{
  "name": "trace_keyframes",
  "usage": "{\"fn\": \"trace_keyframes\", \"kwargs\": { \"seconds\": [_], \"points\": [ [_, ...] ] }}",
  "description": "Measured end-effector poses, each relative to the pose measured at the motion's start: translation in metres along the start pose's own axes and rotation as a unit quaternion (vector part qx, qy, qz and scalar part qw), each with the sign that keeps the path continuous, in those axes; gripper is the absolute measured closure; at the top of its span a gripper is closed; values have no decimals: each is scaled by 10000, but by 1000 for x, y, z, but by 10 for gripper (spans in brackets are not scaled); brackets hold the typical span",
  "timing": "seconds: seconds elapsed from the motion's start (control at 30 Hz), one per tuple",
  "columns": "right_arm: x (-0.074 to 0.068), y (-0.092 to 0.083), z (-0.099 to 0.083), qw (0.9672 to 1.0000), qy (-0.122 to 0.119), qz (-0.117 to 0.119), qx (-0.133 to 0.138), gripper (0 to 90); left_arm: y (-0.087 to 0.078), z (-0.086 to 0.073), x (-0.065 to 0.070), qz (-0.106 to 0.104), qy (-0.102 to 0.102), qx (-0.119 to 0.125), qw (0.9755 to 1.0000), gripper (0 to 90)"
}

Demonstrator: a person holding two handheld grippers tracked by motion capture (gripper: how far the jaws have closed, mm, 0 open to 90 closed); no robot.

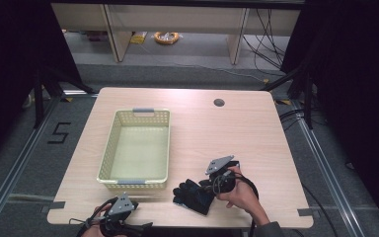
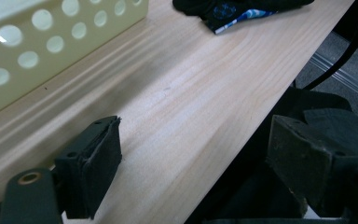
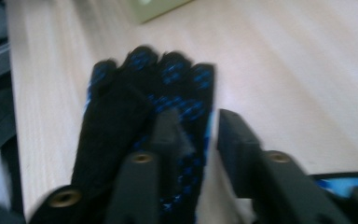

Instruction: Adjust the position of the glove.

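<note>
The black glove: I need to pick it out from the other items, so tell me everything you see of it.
The black glove looks like knit fabric with blue dots on its fingers and a blue-white edge. It lies flat on the table near the front edge, right of the basket, fingers toward it. The right gripper sits over one edge, jaws slightly apart.

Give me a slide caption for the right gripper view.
Right gripper, jaws slightly apart, over a black glove with blue dots on the wooden table.

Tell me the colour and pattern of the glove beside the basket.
Black with blue dots, glove seen best in the right gripper view.
</note>
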State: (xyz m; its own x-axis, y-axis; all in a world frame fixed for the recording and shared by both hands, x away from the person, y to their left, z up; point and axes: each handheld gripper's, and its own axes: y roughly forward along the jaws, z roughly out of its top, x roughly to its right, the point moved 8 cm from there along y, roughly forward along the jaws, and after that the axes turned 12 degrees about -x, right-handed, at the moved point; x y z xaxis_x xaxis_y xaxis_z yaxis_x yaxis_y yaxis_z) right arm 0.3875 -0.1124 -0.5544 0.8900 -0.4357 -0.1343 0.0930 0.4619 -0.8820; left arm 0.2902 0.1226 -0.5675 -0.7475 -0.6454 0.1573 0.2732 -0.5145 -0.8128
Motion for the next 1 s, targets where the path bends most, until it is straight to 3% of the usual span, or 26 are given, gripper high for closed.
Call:
{"fn": "trace_keyframes", "kwargs": {
  "seconds": [0.1,0.17,0.2,0.23,0.3,0.33,0.5,0.63,0.67,0.77,0.8,0.87,0.93,1.0],
  "points": [
    [2,-11,0,9997,92,-146,164,624,-1,-2,0,-2,45,-51,10000,169],
    [7,-23,-2,9987,152,-383,287,614,-1,0,0,-5,-2,38,10000,169],
    [12,-31,-3,9969,171,-651,416,610,-1,0,0,0,-3,34,10000,169],
    [12,-31,-3,9969,171,-651,416,610,-1,0,0,-12,6,27,10000,169],
    [22,-45,-10,9947,200,-936,384,609,0,-2,-1,79,-14,-68,9999,169],
    [30,-54,-15,9913,366,-1188,424,609,0,-2,-1,77,-3,-58,10000,169],
    [44,-65,-29,9875,447,-1461,379,610,0,-2,1,-7,13,-71,10000,169],
    [50,-65,-38,9868,551,-1493,312,613,-1,-1,1,-11,70,-37,10000,169],
    [52,-63,-40,9876,409,-1491,258,613,-1,-2,1,-17,76,-70,9999,169],
    [51,-61,-41,9890,371,-1420,158,615,-1,0,2,-28,23,15,10000,169],
    [51,-59,-41,9888,347,-1437,187,619,-2,-1,0,33,105,-51,9999,169],
    [51,-55,-44,9904,328,-1341,59,624,-1,-1,2,-35,30,-22,10000,169],
    [52,-53,-45,9902,300,-1362,72,627,-1,-2,2,-31,32,-26,10000,169],
    [50,-49,-46,9921,224,-1238,7,628,-2,-1,1,27,94,-56,9999,169]
  ]
}}
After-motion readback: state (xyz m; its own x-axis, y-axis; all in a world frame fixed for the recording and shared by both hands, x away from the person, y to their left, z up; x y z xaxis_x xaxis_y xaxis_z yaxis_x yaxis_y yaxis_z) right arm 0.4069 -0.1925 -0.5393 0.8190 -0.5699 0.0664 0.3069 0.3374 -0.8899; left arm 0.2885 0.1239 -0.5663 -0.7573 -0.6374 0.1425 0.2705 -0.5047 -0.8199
